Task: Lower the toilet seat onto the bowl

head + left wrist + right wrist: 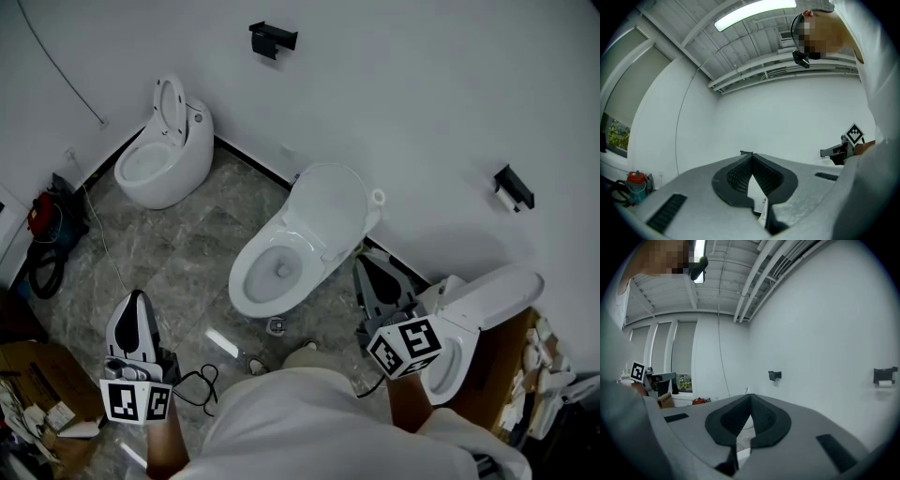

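Three toilets stand along a white wall [412,103] on a grey marbled floor [187,253].

Middle toilet [291,246]: the seat [330,208] stands raised, leaning back toward the wall. The seat ring cannot be told apart from the lid. The bowl [272,270] lies open below it.

Left toilet [164,141]: ring upright. Right toilet [473,323]: lid up.

Left gripper [138,300]: held low over the floor, to the left of the middle toilet and well apart from it. Jaws together, tips meeting, nothing between them.

Right gripper [364,264]: held between the middle and right toilets, near the middle bowl's right flank, touching neither. Jaws together, nothing clamped. Only floor and a sliver of white porcelain show through the gap behind the tips.

Two black holders [273,38] are fixed on the wall. A red item [41,214] and a coiled cable lie at the left edge.
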`<action>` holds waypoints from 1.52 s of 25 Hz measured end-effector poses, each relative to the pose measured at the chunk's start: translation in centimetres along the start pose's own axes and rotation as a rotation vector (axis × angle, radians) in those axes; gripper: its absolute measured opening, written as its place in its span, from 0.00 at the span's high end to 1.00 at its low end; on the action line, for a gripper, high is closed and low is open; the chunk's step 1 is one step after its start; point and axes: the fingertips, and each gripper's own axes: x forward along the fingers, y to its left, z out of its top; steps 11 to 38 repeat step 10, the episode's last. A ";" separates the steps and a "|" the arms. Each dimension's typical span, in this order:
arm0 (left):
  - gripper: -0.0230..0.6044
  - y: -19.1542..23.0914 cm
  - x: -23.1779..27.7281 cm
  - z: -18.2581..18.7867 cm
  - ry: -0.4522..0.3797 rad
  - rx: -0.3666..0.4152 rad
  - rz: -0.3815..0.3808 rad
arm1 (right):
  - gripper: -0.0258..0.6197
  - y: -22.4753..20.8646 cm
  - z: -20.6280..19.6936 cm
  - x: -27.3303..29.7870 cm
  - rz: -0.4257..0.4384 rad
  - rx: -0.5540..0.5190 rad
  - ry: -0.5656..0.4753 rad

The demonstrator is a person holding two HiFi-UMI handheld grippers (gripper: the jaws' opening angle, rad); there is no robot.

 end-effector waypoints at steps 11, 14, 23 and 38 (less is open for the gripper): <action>0.95 0.7 0.6 -0.9 -0.020 0.003 -0.012 | 0.96 -0.3 -0.1 0.0 -0.036 -0.016 -0.020; 0.95 0.7 0.6 -0.9 -0.020 0.003 -0.012 | 0.96 -0.3 -0.1 0.0 -0.036 -0.016 -0.020; 0.95 0.7 0.6 -0.9 -0.020 0.003 -0.012 | 0.96 -0.3 -0.1 0.0 -0.036 -0.016 -0.020; 0.95 0.7 0.6 -0.9 -0.020 0.003 -0.012 | 0.96 -0.3 -0.1 0.0 -0.036 -0.016 -0.020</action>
